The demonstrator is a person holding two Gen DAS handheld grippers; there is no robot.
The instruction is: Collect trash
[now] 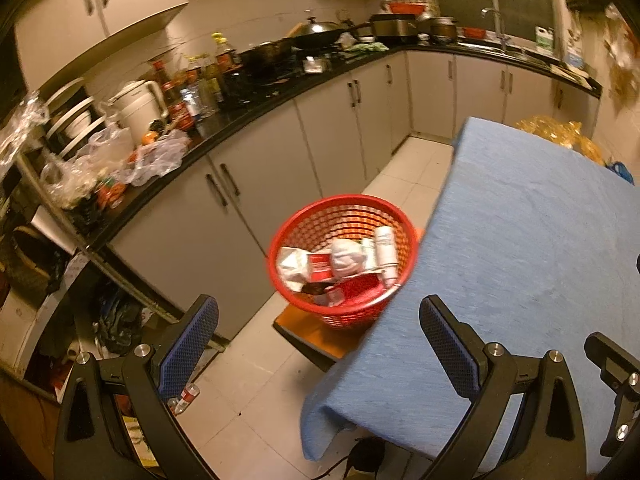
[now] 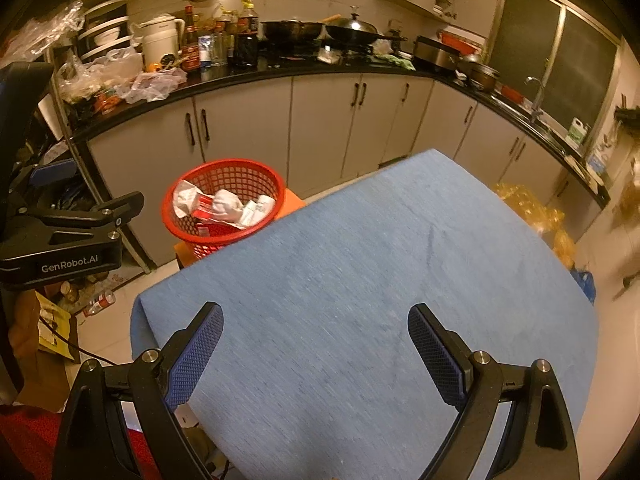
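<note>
Trash (image 1: pixel 344 264) heaped in red basket (image 1: pixel 280 240), labels blurred, both grippers' fingers (image 2: pixel 434 354) wide apart, empty

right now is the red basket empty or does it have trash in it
It has trash in it: the red basket holds crumpled white paper and a red packet, filling it partway.

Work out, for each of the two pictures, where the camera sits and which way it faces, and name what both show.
Left wrist: behind the left claw, open, facing the red basket of trash beside the table.
Right wrist: behind the right claw, open, above the blue tablecloth, facing the kitchen counter; the left claw's body shows at its left edge.
Shared: basket, tablecloth, counter.
</note>
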